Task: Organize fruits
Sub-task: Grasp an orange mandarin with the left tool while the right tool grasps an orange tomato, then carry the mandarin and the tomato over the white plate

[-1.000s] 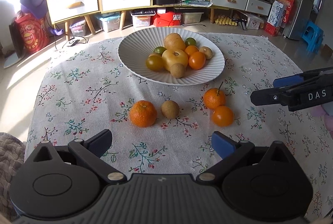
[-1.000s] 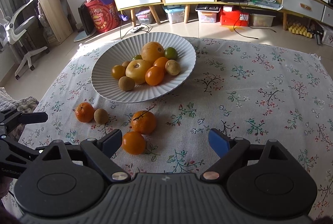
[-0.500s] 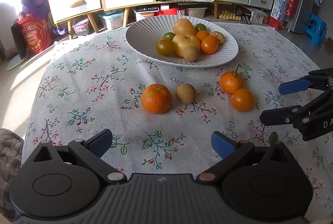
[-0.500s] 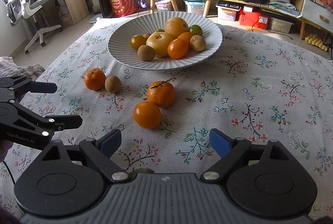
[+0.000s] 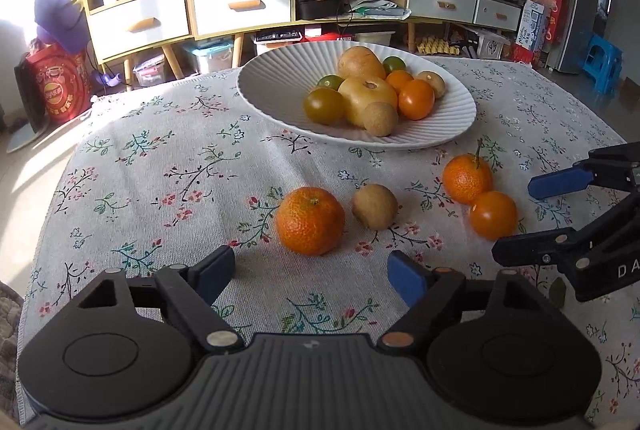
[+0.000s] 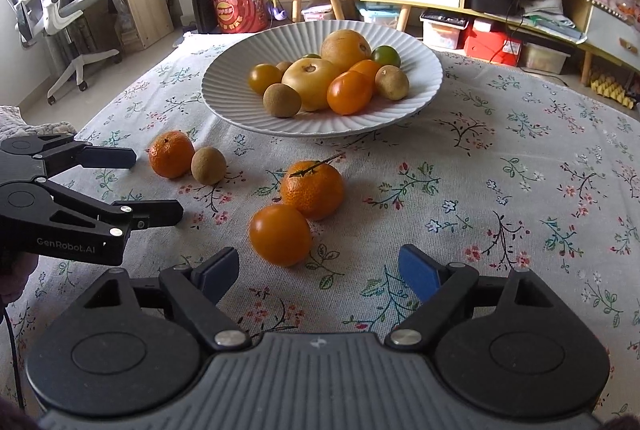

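A white ribbed plate (image 5: 264,86) (image 6: 224,102) holds several fruits. On the floral cloth lie a mandarin (image 5: 310,221) (image 6: 171,159), a small brown fruit (image 5: 374,206) (image 6: 208,165), a stemmed mandarin (image 5: 467,178) (image 6: 312,189) and a smooth orange fruit (image 5: 493,215) (image 6: 280,234). My left gripper (image 5: 311,272) (image 6: 156,186) is open and empty, just short of the mandarin. My right gripper (image 6: 319,272) (image 5: 516,218) is open and empty, just short of the smooth orange fruit.
The table edge runs along the left and far sides. Beyond it stand drawer cabinets (image 5: 240,6), a red bag (image 5: 56,90) and an office chair (image 6: 52,10). A grey cushion (image 6: 24,126) lies at the table's left.
Both grippers have moved forward and lower toward the loose fruits, which now look larger and closer. Both stay open. No fruit has moved.
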Demonstrator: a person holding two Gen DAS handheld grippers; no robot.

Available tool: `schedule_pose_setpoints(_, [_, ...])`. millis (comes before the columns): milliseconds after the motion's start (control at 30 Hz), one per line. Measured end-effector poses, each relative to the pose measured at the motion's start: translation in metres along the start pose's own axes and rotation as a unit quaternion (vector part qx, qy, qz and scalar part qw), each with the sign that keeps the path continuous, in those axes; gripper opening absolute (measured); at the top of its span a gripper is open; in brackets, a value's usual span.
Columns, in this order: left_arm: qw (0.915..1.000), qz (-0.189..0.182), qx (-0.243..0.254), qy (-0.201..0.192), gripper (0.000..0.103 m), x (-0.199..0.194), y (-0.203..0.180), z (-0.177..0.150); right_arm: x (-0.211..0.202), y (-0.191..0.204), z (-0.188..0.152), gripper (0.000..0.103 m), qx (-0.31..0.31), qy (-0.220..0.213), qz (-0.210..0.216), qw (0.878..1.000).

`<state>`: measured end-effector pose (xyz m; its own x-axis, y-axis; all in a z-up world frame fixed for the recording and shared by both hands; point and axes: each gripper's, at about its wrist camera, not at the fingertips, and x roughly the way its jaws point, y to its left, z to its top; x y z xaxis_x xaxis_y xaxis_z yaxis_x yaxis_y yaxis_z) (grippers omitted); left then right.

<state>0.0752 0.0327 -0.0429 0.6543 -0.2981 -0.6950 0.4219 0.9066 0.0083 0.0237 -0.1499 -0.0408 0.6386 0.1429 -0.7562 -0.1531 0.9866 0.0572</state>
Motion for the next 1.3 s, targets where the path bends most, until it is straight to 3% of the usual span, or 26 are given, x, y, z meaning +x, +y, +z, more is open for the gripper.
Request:
schedule_pose_setpoints(300, [0.9999,0.008,-0.009,-0.012,0.043,0.004,0.002,0.006,0.003,0.011,0.000,0.062,-0.049,-0.004,0.011,0.999])
schedule_pose_setpoints(700, [0.9998,0.012,-0.012,-0.009,0.027,0.006,0.001,0.009,0.005,0.011,0.007,0.040,-0.050,0.000,0.021,0.999])
schedule_pose_setpoints(867, [0.9997,0.017,-0.014,-0.005,0.026,0.007,0.000,0.012,0.005,0.011,0.009,0.031,-0.042,0.001,0.023,0.999])
schedule_pose_setpoints(1300, [0.9983,0.007,-0.058,-0.002,0.025,-0.003,0.007,0.023,-0.013,0.014,0.019,0.030,-0.039,-0.015,0.031,0.999])
